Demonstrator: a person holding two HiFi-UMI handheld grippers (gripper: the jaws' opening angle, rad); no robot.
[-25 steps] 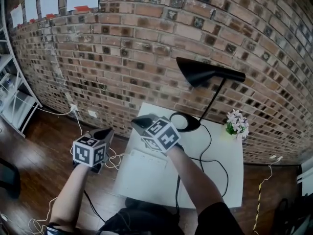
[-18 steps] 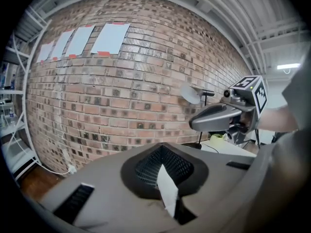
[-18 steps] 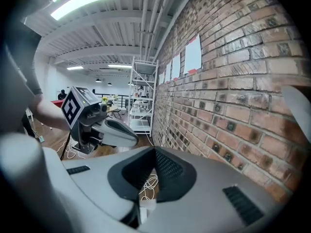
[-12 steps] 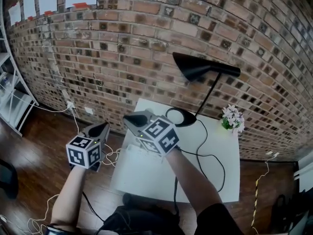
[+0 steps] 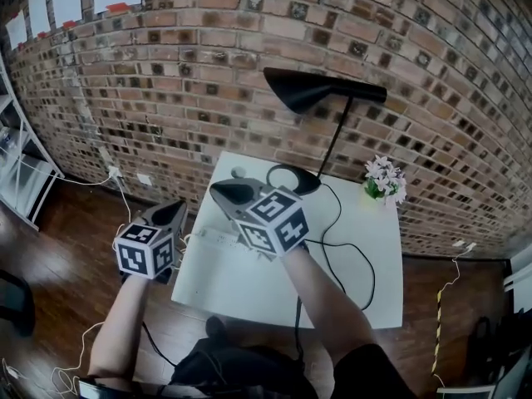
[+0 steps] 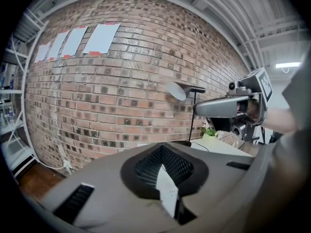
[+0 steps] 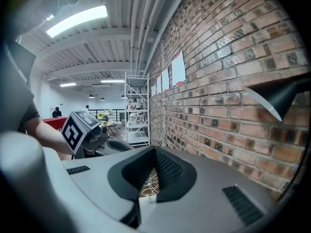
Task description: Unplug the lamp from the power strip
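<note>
On the white table [image 5: 366, 289] stand the black lamp [image 5: 320, 98] and, at its left edge, the power strip [image 5: 214, 238]. Both the left gripper [image 5: 174, 211] and the right gripper [image 5: 223, 191] hover near it, closed and empty. The approach seems in hand; next, one gripper must open over the plug, which is not visible here

- We see the lamp [image 5: 332, 140] standing upright at the far side of the white table [image 5: 366, 306]: black, with a cone shade [image 5: 316, 91] on a thin stem and a round base [image 5: 293, 179].
- We trace its black cord [image 5: 368, 277] looping across the tabletop to the near edge.
- We make out the white power strip [image 5: 212, 238] lying flat near the table's left edge; any plug in it is hidden from us.
</note>
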